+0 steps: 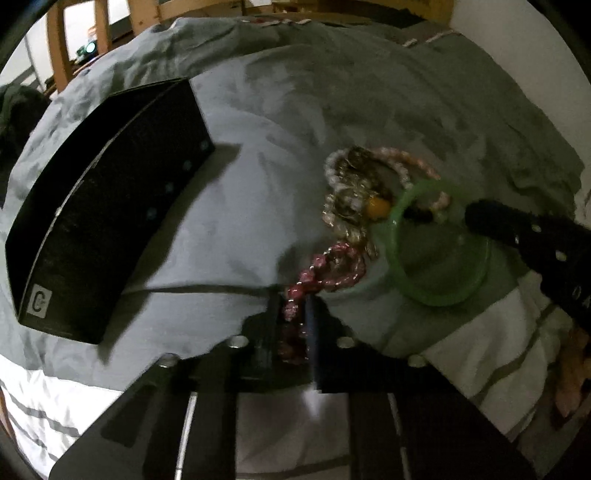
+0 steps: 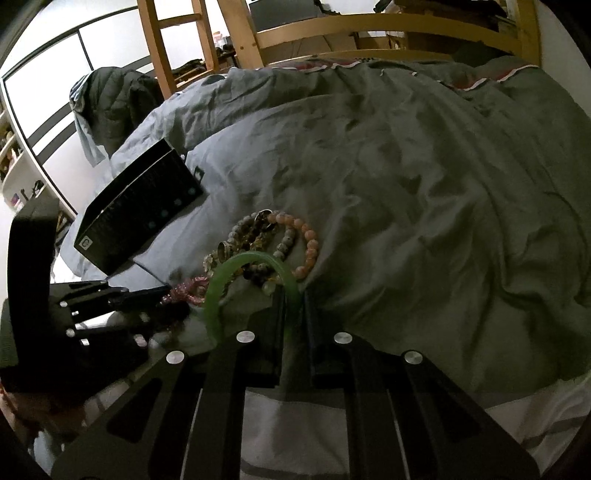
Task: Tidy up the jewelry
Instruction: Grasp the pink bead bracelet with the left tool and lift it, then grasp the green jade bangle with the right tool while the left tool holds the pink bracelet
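A pile of beaded bracelets (image 1: 364, 184) lies on the grey duvet; it also shows in the right wrist view (image 2: 266, 240). My left gripper (image 1: 295, 314) is shut on a pink beaded bracelet (image 1: 325, 269), which trails up to the pile; the same bracelet shows in the right wrist view (image 2: 188, 290). My right gripper (image 2: 293, 314) is shut on a green bangle (image 2: 243, 266), held on edge at the pile's near side; the bangle also shows in the left wrist view (image 1: 439, 243). A black open box (image 1: 99, 206) stands to the left and shows in the right wrist view (image 2: 144, 218).
The grey duvet (image 2: 424, 192) is rumpled and covers the bed. A wooden bed frame and ladder (image 2: 229, 33) stand behind. A dark jacket (image 2: 114, 99) hangs at the back left. A striped white sheet (image 1: 44, 398) lies at the near edge.
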Motion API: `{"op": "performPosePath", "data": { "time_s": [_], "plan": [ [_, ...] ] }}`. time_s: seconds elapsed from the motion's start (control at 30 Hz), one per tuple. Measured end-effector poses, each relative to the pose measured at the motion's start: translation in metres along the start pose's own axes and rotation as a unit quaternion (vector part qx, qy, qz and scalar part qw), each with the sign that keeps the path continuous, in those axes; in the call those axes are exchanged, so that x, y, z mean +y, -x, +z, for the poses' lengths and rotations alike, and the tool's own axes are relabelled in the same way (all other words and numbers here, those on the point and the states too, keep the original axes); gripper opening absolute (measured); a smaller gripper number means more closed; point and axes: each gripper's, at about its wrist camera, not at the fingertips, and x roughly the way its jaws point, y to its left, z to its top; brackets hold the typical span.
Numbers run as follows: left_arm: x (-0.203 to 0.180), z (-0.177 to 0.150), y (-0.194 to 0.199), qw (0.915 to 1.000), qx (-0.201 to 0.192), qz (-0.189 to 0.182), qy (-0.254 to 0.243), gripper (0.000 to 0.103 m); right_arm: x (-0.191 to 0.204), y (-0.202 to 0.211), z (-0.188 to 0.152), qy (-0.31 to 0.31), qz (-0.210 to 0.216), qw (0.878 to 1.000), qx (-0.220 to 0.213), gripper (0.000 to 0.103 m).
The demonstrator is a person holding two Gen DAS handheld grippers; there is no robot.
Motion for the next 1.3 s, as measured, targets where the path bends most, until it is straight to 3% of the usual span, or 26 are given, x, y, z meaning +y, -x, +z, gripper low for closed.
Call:
{"op": "performPosePath", "data": {
  "time_s": [0.1, 0.27, 0.4, 0.47, 0.5, 0.53, 0.57, 0.6, 0.63, 0.67, 0.7, 1.03, 1.3],
  "plan": [
    [0.004, 0.004, 0.006, 0.9998, -0.001, -0.015, 0.014, 0.008, -0.002, 0.007, 0.001, -0.005, 0.001, 1.000, -0.017, 0.011],
    [-0.007, 0.015, 0.032, 0.9992, -0.036, -0.019, 0.002, 0.008, -0.004, 0.023, 0.008, -0.010, 0.016, 0.999, -0.045, 0.011],
    [-0.004, 0.008, 0.056, 0.9981, -0.055, -0.026, 0.006, 0.008, -0.001, 0.008, 0.005, -0.007, 0.009, 1.000, -0.006, 0.012],
    [-0.001, 0.006, 0.061, 0.9978, -0.060, -0.025, 0.009, 0.008, 0.001, -0.004, 0.001, -0.002, -0.010, 1.000, 0.015, 0.035],
    [0.001, 0.005, 0.065, 0.9977, -0.063, -0.025, 0.010, 0.008, 0.000, -0.007, 0.000, -0.002, -0.011, 1.000, 0.015, 0.064],
    [0.005, 0.001, 0.070, 0.9975, -0.065, -0.026, 0.012, 0.008, 0.001, -0.009, -0.001, -0.002, 0.000, 1.000, 0.004, 0.070],
    [0.005, 0.002, 0.071, 0.9974, -0.066, -0.027, 0.012, 0.008, 0.002, -0.011, 0.000, 0.001, 0.001, 1.000, 0.007, 0.067],
    [0.006, -0.002, 0.073, 0.9973, -0.067, -0.026, 0.012, 0.008, 0.003, -0.016, -0.001, 0.008, -0.006, 1.000, 0.016, 0.045],
    [0.010, -0.002, 0.072, 0.9973, -0.068, -0.024, 0.011, 0.008, 0.004, -0.021, -0.001, 0.016, -0.021, 0.999, 0.026, 0.029],
    [0.010, -0.002, 0.073, 0.9973, -0.069, -0.024, 0.009, 0.008, 0.003, -0.026, -0.004, 0.020, -0.034, 0.999, 0.036, 0.025],
    [0.012, -0.002, 0.072, 0.9972, -0.071, -0.024, 0.008, 0.008, 0.001, -0.028, -0.005, 0.018, -0.029, 0.999, 0.039, 0.013],
    [0.023, 0.001, 0.086, 0.9954, -0.093, -0.015, 0.018, 0.008, 0.008, 0.015, 0.007, 0.035, -0.050, 0.996, -0.058, 0.011],
    [0.022, 0.006, 0.099, 0.9932, -0.114, -0.021, 0.011, 0.008, 0.013, 0.038, 0.015, 0.026, -0.029, 0.996, -0.075, 0.011]
  ]
}}
